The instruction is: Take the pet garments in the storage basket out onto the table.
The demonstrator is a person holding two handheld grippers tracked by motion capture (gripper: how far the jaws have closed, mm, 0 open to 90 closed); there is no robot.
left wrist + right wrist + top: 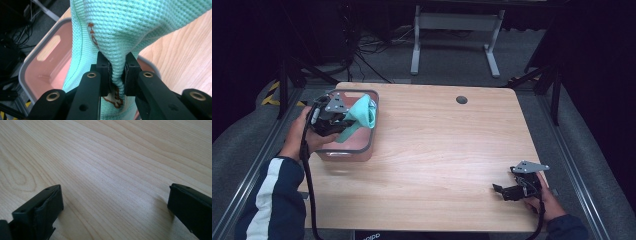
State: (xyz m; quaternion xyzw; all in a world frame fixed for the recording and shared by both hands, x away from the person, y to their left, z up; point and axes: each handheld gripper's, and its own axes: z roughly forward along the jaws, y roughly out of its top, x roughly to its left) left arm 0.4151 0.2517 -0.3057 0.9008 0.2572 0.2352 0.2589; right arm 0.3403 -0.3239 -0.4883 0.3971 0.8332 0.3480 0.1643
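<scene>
Mint-green waffle-knit cloth (140,27) hangs pinched in the left claw (117,72), above the pink bin (371,137) at the far-left of the counter (447,145). In the left gripper view both jaws are clenched on a fold of the fabric; brown stitched lettering shows on it, unreadable. In the high view the cloth (362,114) sits over the bin's right half, and part of it drapes toward the inside. Whether its lower end touches the bin floor I cannot tell.

Bin: grey rim, slot handle in the end wall, interior looks bare where visible.

Right claw (503,192) rests low over the counter at the near-right, well apart from bin and cloth. Jaws stand wide and released, with only wood grain between them.

Judgement: step in hand is moving the cloth at the bin, either lowering it in or lifting it out; a single moment does not settle which. If placing, the next move calls for lowering within the rim, then releasing so no edge hangs over the wall.
</scene>
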